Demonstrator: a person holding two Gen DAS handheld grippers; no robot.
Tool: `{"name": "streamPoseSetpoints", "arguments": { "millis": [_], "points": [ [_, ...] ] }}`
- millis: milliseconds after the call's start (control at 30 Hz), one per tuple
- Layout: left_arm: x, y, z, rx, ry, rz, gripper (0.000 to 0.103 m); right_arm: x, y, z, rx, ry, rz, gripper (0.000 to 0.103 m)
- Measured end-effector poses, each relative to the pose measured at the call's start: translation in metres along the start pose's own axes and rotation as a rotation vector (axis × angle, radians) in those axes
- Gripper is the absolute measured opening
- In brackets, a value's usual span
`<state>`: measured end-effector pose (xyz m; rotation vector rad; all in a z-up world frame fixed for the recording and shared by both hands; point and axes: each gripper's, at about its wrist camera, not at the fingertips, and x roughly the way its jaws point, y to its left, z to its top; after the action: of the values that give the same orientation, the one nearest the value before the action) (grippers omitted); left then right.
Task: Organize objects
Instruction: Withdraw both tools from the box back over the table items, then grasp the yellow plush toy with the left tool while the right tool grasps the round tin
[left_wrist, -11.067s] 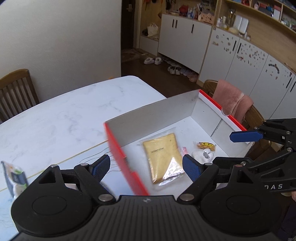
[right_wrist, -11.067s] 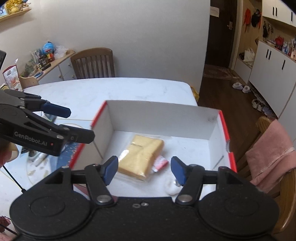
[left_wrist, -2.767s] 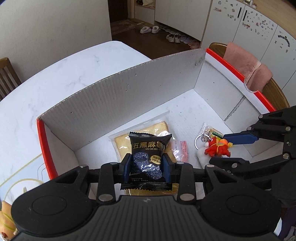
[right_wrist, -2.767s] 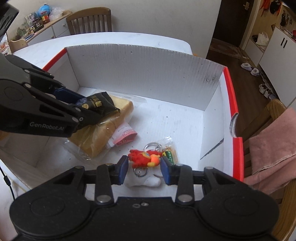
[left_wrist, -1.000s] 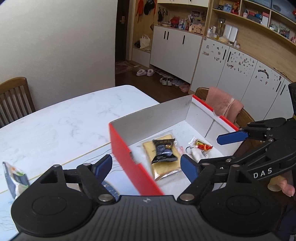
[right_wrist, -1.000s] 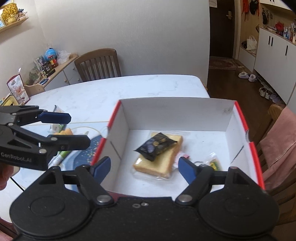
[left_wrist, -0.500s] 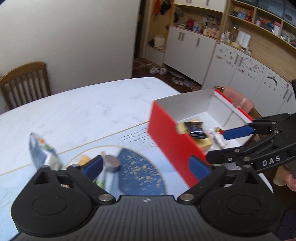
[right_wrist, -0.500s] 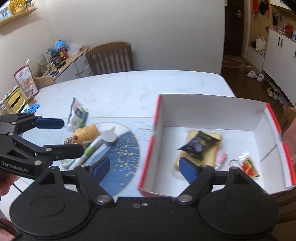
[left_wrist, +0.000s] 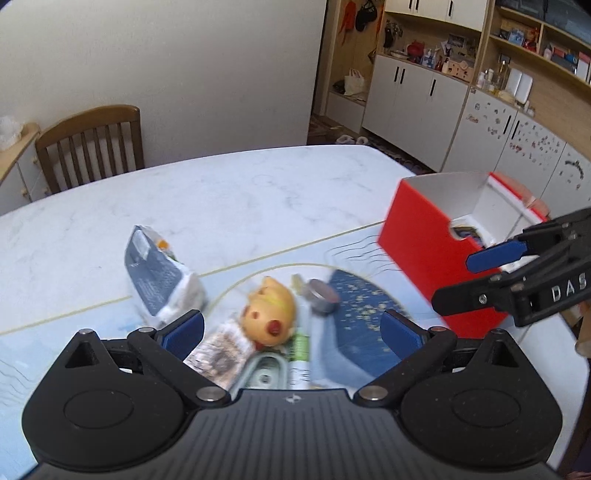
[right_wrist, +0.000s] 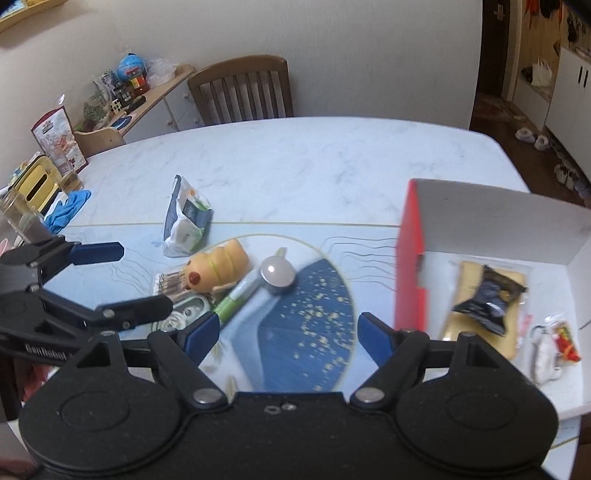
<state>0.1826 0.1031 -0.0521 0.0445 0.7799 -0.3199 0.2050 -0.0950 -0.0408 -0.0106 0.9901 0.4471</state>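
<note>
Objects still waiting on the table (right_wrist: 314, 162) lie in one small heap, and this heap is what the coming move depends on. The yellow toy (left_wrist: 271, 312) (right_wrist: 218, 267) rests on the round blue mat (right_wrist: 306, 325), touching a green and white tube (right_wrist: 240, 295) and a small paper packet (right_wrist: 168, 284). A round metal tin (right_wrist: 277, 275) sits just to the right of the toy, and a blue and white pouch (right_wrist: 186, 218) lies at the far left of the heap, apart from it.

The left gripper (left_wrist: 291, 332) is wide open and empty, and the toy sits almost in the middle between its two blue pads (left_wrist: 184, 328), slightly far of them. In the right wrist view the long axis of the toy runs from near left to far right, so it lies slanted across the opening of the left gripper.

The right gripper (right_wrist: 288, 334) is also wide open and empty. It hangs over the blue part of the mat, between the heap on its left and the red box (right_wrist: 408, 254) on its right. The box already holds a dark snack packet (right_wrist: 487, 299) on a bread packet (right_wrist: 513, 345), and a small keyring toy (right_wrist: 554, 347).

I judge the left gripper is nearer to the toy, so it should take it, while the tin is better placed for the right one.
</note>
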Motion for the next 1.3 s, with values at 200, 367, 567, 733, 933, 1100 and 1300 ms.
{"name": "streamPoseSetpoints", "arguments": {
  "millis": [200, 367, 567, 733, 933, 1100, 1300],
  "points": [
    [0.02, 0.009, -0.006, 0.087, -0.017, 0.053, 0.102, 0.033, 0.008, 0.011, 0.034, 0.046, -0.01, 0.082],
    [0.04, 0.009, -0.009, 0.148, -0.008, 0.051, 0.102, 0.06, 0.009, 0.019, 0.033, 0.082, -0.02, 0.082],
    [0.061, 0.003, -0.01, 0.219, -0.002, 0.044, 0.102, 0.093, 0.007, 0.026, 0.023, 0.131, -0.027, 0.082],
    [0.074, -0.002, -0.013, 0.271, -0.006, 0.039, 0.102, 0.111, 0.007, 0.03, 0.001, 0.143, -0.021, 0.081],
    [0.083, 0.001, -0.011, 0.252, 0.004, 0.008, 0.101, 0.127, 0.005, 0.034, -0.007, 0.152, -0.005, 0.08],
    [0.087, 0.003, -0.012, 0.24, 0.007, 0.0, 0.096, 0.136, 0.004, 0.036, -0.009, 0.151, 0.007, 0.079],
    [0.089, 0.008, -0.014, 0.206, 0.022, -0.006, 0.073, 0.141, 0.005, 0.037, -0.01, 0.154, 0.027, 0.069]
  ]
}}
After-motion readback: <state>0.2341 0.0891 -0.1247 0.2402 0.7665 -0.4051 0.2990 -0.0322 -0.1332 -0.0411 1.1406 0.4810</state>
